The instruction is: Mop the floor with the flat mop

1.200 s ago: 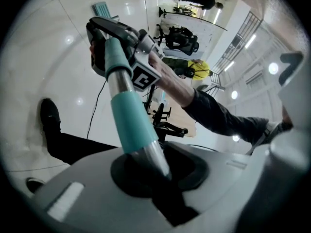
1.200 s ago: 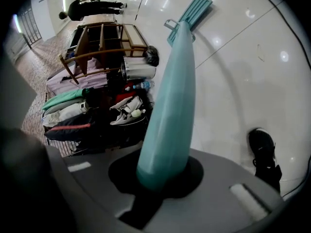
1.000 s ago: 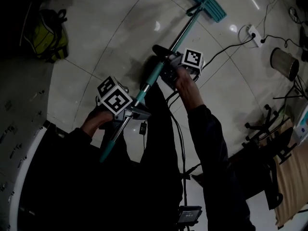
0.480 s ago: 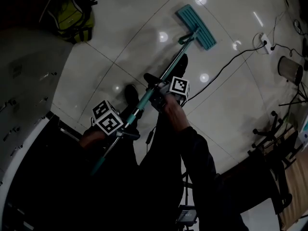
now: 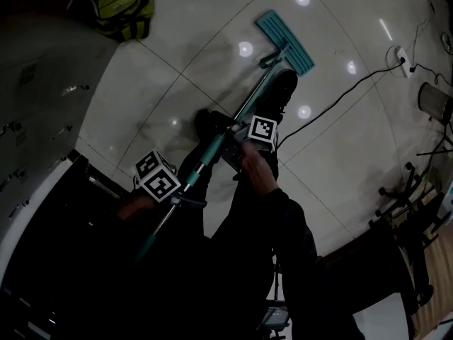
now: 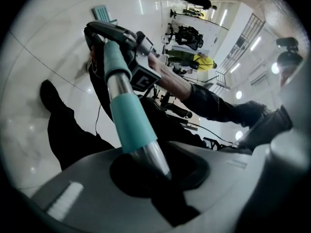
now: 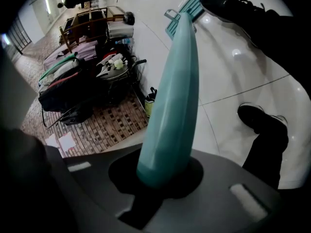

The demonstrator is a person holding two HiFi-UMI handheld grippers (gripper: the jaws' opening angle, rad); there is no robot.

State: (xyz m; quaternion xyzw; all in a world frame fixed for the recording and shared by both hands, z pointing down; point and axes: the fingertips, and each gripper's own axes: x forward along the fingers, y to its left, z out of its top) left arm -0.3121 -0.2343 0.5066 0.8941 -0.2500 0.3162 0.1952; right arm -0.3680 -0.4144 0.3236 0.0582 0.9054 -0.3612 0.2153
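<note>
Floor [image 5: 177,69] was glossy white tile with ceiling lights reflecting off it. The person stood on it, dark trousers [image 5: 233,211] and sleeves filling the lower half of the head view.

Flat mop [image 5: 249,103] ran diagonally from lower left by the body up to the right. Its teal mop head [image 5: 284,42] lay flat on the tile, top centre of the head view. Handle [image 6: 129,115] was metal tube with teal sleeves (right gripper view showed only teal, left gripper view showed bare metal at the grip with a teal sleeve just above).

Right gripper [image 5: 232,146] was clamped on the handle about mid-length, jaws closed round the teal section, marker cube facing up. Left gripper [image 5: 180,195] was clamped nearer the handle's free end, close to the body, jaws closed on the bare metal section. Right hand [image 5: 256,168] was clear to see behind its gripper. The left hand was too dark to make out well.

Yellow-green backpack [image 5: 122,4] sat on the floor top left, well apart from the mop. One black shoe [image 5: 283,83] was just beside the mop head, and I couldn't tell whether they touched. The other shoe [image 5: 205,121] was near the handle, further back. Black cable [image 5: 340,91] ran across the tile to a white power strip [image 5: 401,54] at the right edge.
</note>
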